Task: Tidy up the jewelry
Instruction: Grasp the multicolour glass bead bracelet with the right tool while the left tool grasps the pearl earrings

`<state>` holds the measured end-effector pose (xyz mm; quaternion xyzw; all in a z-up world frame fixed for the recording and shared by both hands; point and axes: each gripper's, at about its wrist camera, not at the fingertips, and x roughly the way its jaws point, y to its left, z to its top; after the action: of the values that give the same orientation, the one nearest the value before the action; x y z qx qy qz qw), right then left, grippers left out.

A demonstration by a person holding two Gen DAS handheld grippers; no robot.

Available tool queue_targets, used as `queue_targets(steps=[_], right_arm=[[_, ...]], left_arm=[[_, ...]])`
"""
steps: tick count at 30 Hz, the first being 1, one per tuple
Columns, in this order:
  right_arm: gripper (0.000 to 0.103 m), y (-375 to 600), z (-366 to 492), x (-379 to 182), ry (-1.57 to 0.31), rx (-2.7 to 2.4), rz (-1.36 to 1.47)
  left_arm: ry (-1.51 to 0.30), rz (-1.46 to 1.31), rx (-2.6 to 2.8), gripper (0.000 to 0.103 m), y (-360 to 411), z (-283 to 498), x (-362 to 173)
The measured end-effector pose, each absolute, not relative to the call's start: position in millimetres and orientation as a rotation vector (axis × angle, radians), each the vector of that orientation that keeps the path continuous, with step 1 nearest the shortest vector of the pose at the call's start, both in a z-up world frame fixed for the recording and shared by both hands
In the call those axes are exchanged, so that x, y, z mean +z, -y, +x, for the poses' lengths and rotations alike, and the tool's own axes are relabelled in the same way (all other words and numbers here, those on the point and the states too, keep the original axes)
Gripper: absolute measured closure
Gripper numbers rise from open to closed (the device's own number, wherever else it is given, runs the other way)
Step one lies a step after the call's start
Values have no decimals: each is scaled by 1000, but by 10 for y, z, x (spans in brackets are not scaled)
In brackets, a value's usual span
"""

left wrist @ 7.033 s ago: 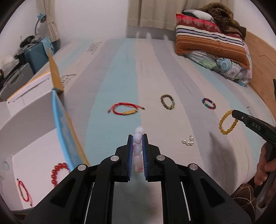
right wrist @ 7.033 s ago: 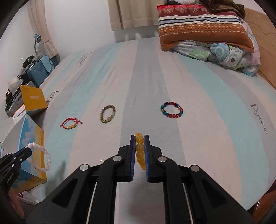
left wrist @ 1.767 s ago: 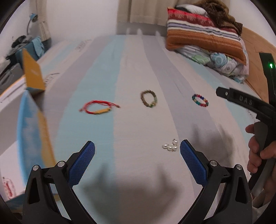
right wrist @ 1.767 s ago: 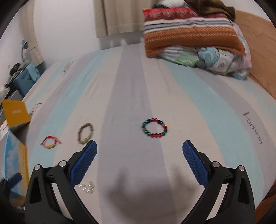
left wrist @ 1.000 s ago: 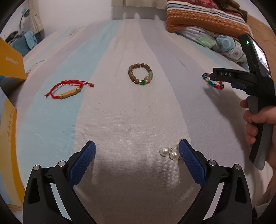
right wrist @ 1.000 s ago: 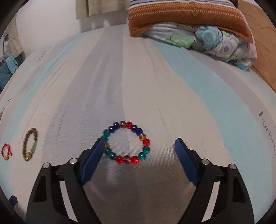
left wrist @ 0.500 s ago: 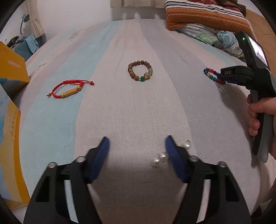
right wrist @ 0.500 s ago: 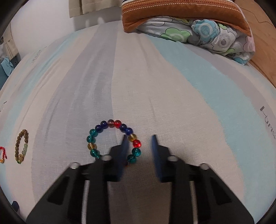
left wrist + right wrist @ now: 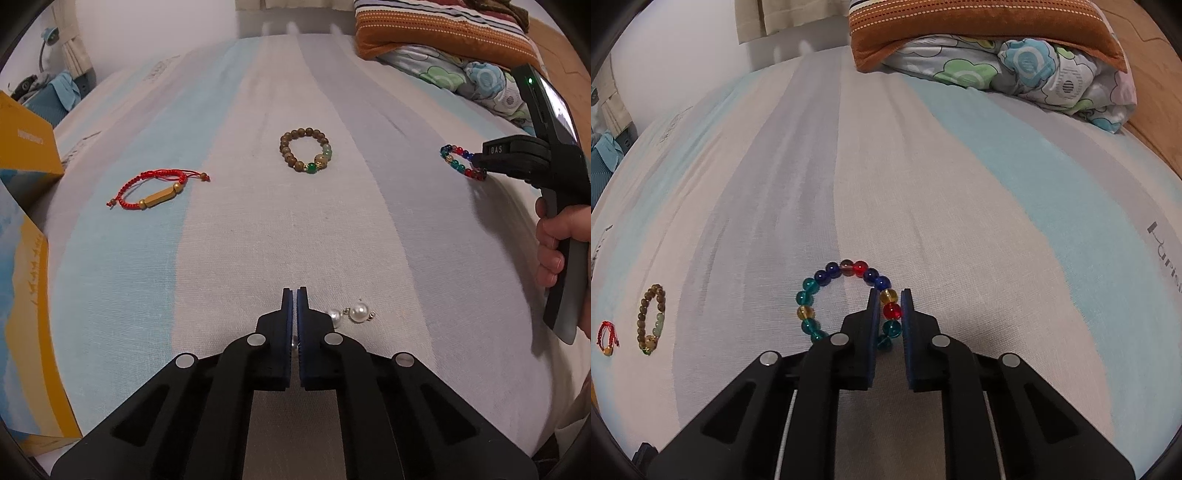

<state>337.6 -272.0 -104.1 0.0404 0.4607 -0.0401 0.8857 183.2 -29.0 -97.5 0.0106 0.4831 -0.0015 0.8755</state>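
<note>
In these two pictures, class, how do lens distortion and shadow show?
Left wrist view: the bed bulges like a dome, dark corners; faint shadow beneath the right gripper. Right wrist view: stripes bow outward; soft shadow around the bracelet at the gripper; both pictures sharp.

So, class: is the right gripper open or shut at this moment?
Shut on the multicoloured bead bracelet. The right gripper has just been closing, and its blue pads now press on the beads on the bracelet's right side.
</note>
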Motion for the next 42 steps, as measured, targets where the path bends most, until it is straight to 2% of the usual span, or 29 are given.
queue_targets(steps=[26,30,34,35,37,40,42], right_arm=[[94,2628,3212,-617,-892,-45,80],[94,2601,3191,-621,-890,-41,73],[94,2587,3216,-646,-898,-33,72],[94,2589,3232,-647,-899,-31,72],[94,2598,3248,-660,-902,-30,75],[94,2612,3268,-683,-907,-27,82],[94,2623,3278,-690,-910,-28,85]], left_arm=[[-993,-21,-60,103,300,1750,-750],[-1005,-21,-55,97,291,1773,-833],[-1007,-18,-53,68,293,1787,-912],[-1007,-19,-56,66,297,1785,-915],[-996,-21,-63,54,316,1773,-903],[-983,-18,-71,49,344,1741,-862],[-973,-16,-75,40,365,1723,-833]])
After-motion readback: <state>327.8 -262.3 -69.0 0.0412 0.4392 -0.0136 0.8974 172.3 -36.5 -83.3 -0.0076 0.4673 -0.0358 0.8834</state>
